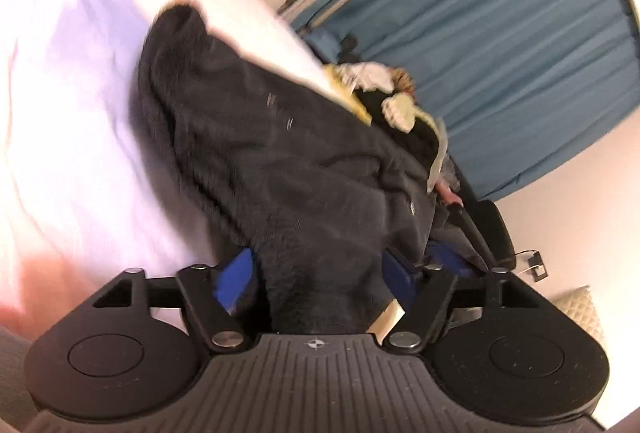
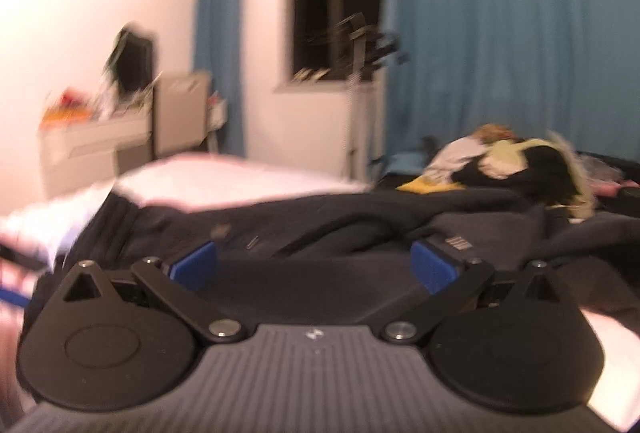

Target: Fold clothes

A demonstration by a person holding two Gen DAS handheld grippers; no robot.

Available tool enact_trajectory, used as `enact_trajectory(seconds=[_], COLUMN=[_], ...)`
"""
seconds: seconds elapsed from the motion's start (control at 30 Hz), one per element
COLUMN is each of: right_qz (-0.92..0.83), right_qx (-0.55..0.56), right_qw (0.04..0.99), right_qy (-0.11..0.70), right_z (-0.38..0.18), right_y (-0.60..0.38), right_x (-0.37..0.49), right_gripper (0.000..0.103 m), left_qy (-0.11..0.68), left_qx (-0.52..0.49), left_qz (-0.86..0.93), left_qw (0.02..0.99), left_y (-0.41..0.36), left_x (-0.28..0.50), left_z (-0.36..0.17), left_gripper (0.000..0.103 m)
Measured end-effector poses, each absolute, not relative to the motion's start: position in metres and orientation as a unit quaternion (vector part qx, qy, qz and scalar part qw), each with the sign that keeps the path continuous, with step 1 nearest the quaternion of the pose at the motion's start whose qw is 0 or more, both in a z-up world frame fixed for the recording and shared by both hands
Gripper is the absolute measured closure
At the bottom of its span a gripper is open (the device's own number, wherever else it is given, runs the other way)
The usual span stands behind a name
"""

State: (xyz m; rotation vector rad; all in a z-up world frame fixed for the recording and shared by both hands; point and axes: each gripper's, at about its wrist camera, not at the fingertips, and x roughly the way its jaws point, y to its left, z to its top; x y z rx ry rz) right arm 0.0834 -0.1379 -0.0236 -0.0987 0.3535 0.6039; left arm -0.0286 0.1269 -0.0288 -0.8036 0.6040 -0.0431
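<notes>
A dark navy garment (image 1: 280,161) lies across the white bed (image 1: 68,105). In the left wrist view it bunches between the blue pads of my left gripper (image 1: 320,273), whose jaws stand fairly wide with cloth filling the gap; I cannot tell if they grip it. In the right wrist view the same dark garment (image 2: 320,225) spreads over the bed (image 2: 240,185). My right gripper (image 2: 316,265) is open, its blue pads (image 2: 196,265) wide apart just above the cloth.
A heap of mixed clothes (image 2: 512,161), yellow, white and black, sits further along the bed; it also shows in the left wrist view (image 1: 384,93). Blue curtains (image 2: 500,33) hang behind. A desk with clutter (image 2: 96,129) stands at the left wall.
</notes>
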Motion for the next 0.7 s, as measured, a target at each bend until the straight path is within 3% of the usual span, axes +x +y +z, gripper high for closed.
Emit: enact_trajectory(seconds=[0.1, 0.2, 0.33, 0.53, 0.6, 0.67, 0.7], right_qz=[0.331, 0.331, 0.332, 0.334, 0.335, 0.336, 0.337], right_qx=[-0.053, -0.047, -0.043, -0.042, -0.036, -0.028, -0.024], right_qw=[0.904, 0.885, 0.885, 0.886, 0.886, 0.887, 0.888], right_qy=[0.265, 0.325, 0.323, 0.32, 0.32, 0.316, 0.313], right_z=[-0.055, -0.081, -0.082, -0.083, -0.084, -0.086, -0.085], right_y=[-0.118, -0.111, -0.115, -0.117, -0.117, -0.111, -0.112], right_x=[0.096, 0.099, 0.099, 0.098, 0.098, 0.097, 0.096], right_gripper=[0.0, 0.0, 0.0, 0.0, 0.0, 0.0, 0.0], left_qy=[0.239, 0.235, 0.282, 0.347, 0.346, 0.336, 0.328], left_qx=[-0.332, -0.326, -0.296, -0.31, -0.343, -0.359, -0.346], left_qz=[0.015, 0.078, 0.166, 0.118, 0.093, 0.083, 0.087], left_qw=[0.913, 0.912, 0.897, 0.877, 0.868, 0.867, 0.875], left_y=[0.135, 0.163, 0.203, 0.24, 0.248, 0.247, 0.244], left_x=[-0.018, 0.005, 0.06, 0.117, 0.128, 0.133, 0.136], left_z=[-0.007, 0.002, -0.01, -0.064, -0.082, -0.082, -0.077], left_gripper=[0.01, 0.009, 0.009, 0.009, 0.018, 0.066, 0.071])
